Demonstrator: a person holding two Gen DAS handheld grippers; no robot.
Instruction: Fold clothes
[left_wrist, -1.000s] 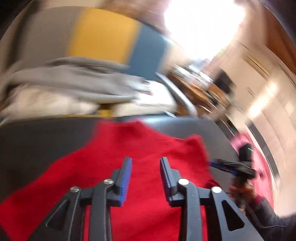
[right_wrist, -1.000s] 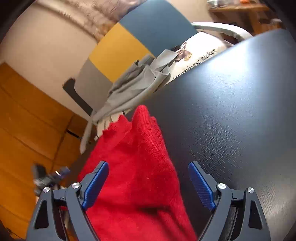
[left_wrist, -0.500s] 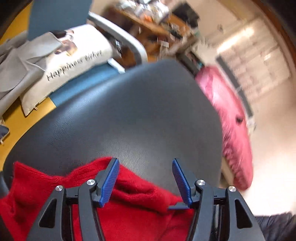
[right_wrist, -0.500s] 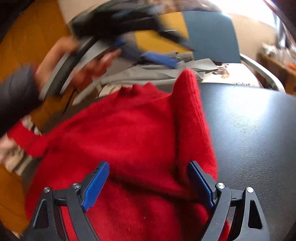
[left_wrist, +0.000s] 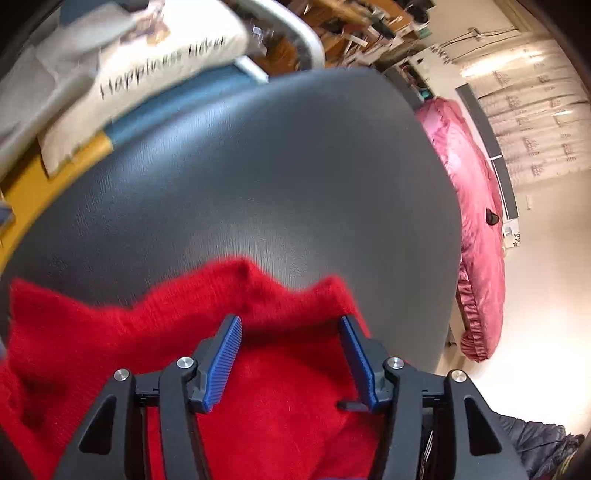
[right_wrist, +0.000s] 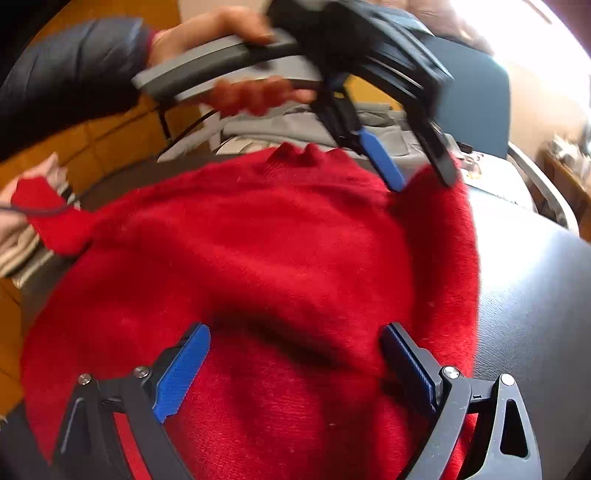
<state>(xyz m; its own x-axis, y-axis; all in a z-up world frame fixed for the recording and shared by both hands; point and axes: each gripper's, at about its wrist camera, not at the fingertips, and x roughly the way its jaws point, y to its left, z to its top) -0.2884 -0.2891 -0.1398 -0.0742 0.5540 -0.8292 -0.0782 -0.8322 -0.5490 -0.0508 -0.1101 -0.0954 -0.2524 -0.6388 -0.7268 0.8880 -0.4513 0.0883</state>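
Both tongs stand wide and hold nothing. Your left gripper (left_wrist: 290, 354) hovers over the far edge of the red sweater (right_wrist: 258, 266); your right gripper (right_wrist: 295, 369) hovers over its middle. The sweater lies on the dark table (left_wrist: 258, 166), and one side seems already turned over the body, with a thick fold along the right edge. A sleeve (right_wrist: 48, 218) sticks out past the left edge. I judge the folding partly done; the sleeve and further folds remain.
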